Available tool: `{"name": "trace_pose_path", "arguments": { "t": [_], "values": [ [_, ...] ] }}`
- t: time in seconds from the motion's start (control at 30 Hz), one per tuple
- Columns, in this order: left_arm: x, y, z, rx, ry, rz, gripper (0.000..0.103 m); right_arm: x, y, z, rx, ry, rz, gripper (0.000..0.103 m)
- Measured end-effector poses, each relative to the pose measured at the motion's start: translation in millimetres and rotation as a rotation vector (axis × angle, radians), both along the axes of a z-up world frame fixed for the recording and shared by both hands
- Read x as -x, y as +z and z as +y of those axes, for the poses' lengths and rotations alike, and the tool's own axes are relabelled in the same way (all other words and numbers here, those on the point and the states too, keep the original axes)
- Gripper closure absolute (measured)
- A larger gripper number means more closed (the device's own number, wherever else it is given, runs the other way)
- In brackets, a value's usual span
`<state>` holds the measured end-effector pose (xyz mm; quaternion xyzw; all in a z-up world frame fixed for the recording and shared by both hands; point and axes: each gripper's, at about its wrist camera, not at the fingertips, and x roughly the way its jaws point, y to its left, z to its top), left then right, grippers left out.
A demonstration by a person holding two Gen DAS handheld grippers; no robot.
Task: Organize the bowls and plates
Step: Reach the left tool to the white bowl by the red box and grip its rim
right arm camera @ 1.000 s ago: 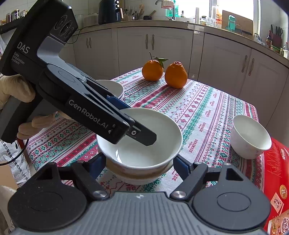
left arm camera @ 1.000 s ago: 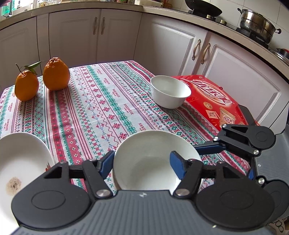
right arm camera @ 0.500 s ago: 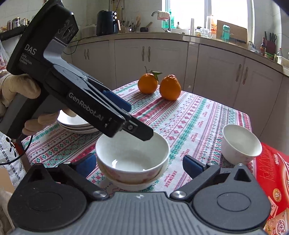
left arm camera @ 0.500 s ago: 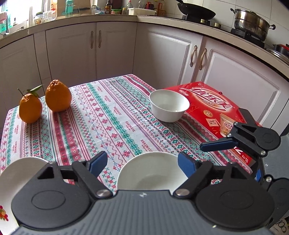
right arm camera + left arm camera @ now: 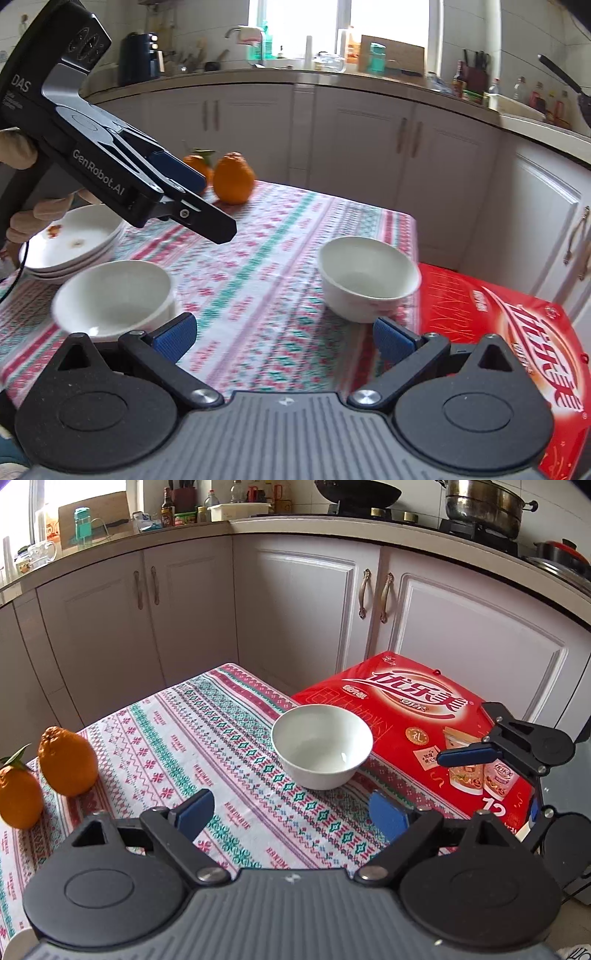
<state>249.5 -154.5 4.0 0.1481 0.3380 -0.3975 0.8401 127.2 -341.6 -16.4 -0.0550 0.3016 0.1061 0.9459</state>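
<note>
A lone white bowl (image 5: 321,746) (image 5: 367,277) stands on the patterned tablecloth (image 5: 207,738), touching the corner of a red box (image 5: 424,716). My left gripper (image 5: 290,814) hovers short of it, its jaws opening with nothing between them. My right gripper (image 5: 284,338) is open wide and empty, and the lone bowl sits just beyond its right pad. Two nested white bowls (image 5: 114,295) rest at the left, in front of a stack of white plates (image 5: 74,240). In the right wrist view the left gripper (image 5: 207,203) hangs above those plates, held by a gloved hand (image 5: 44,210).
Two oranges (image 5: 68,762) (image 5: 234,177) sit at the far side of the table. The red box (image 5: 498,321) overhangs the table's right end. White kitchen cabinets (image 5: 303,609) ring the table closely, with pots and bottles on the counter.
Both grippers have let go of the bowl now nested in another, opened, and drawn back. Both views have swung right, bringing the lone bowl nearer the centre.
</note>
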Motion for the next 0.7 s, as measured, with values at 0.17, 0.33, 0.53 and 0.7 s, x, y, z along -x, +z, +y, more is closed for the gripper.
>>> {"name": "trace_pose_path", "arguments": {
  "t": [0.17,0.33,0.53,0.7],
  "values": [
    [-26,-13,-31,-0.020,-0.038,0.024,0.012,-25,-14,-17,0.014,-0.023,0.011,0.000],
    [-49,-26,-57,-0.037,-0.067,0.038,0.013,-48,-25,-29,0.023,-0.030,0.015,0.000],
    [-71,-45,-83,-0.069,-0.080,0.074,0.018,-73,-37,-40,0.014,-0.033,0.022,0.000],
    [-85,-56,-96,-0.080,-0.084,0.099,0.026,-87,-47,-41,0.028,-0.013,0.033,0.001]
  ]
}}
